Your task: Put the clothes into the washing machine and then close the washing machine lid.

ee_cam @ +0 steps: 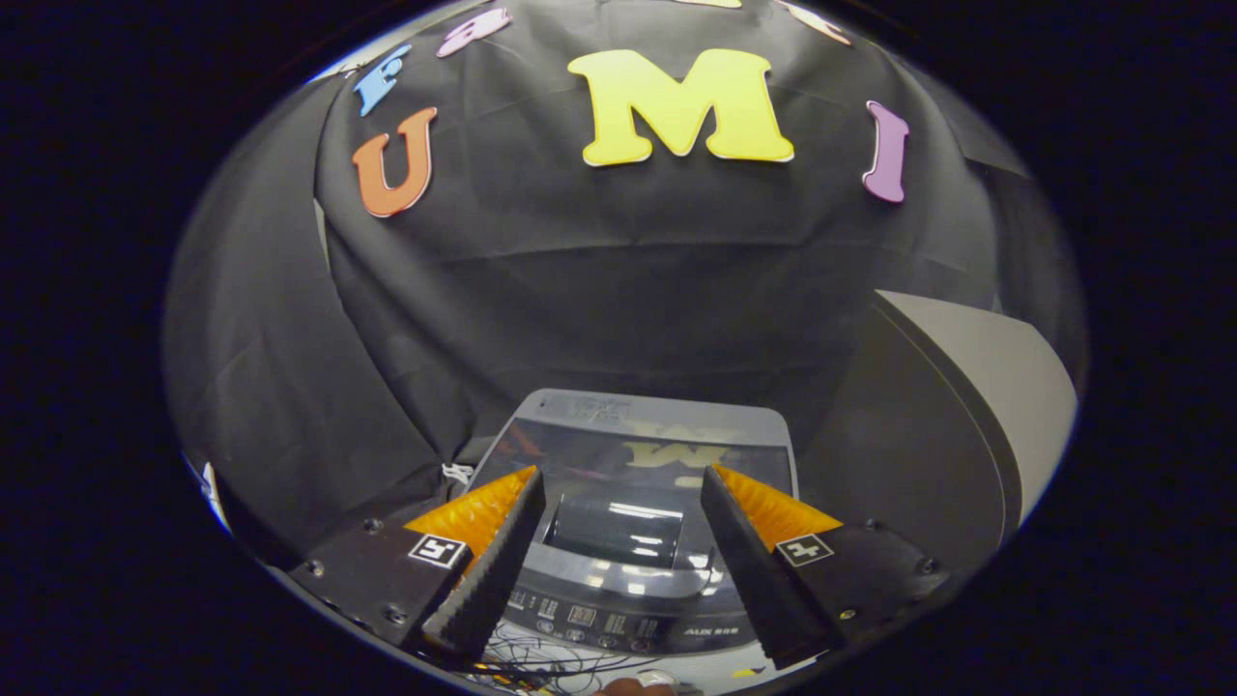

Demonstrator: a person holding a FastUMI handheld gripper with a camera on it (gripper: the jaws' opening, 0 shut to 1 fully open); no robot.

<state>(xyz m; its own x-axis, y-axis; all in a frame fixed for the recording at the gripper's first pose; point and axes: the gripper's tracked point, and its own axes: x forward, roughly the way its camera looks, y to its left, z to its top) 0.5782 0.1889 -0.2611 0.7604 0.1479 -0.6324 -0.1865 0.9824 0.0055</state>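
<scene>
A grey top-loading washing machine (pixel 541 411) stands below and ahead of me, against the black cloth wall. Its dark glossy lid (pixel 667 454) lies flat on top and mirrors the wall. A darker rectangular panel (pixel 618 532) in the lid sits between my fingers. The button strip of the control panel (pixel 618 619) runs along the machine's near edge. My gripper (pixel 621 474) hovers above the lid, open, with a wide gap and nothing between the fingers.
A grey slab-like surface (pixel 976 387) with a dark side rises to the right of the machine. Black cloth hangs close on the left and behind. Thin loose wires (pixel 551 667) lie below the control panel, and a person's fingertip (pixel 640 684) shows beside them.
</scene>
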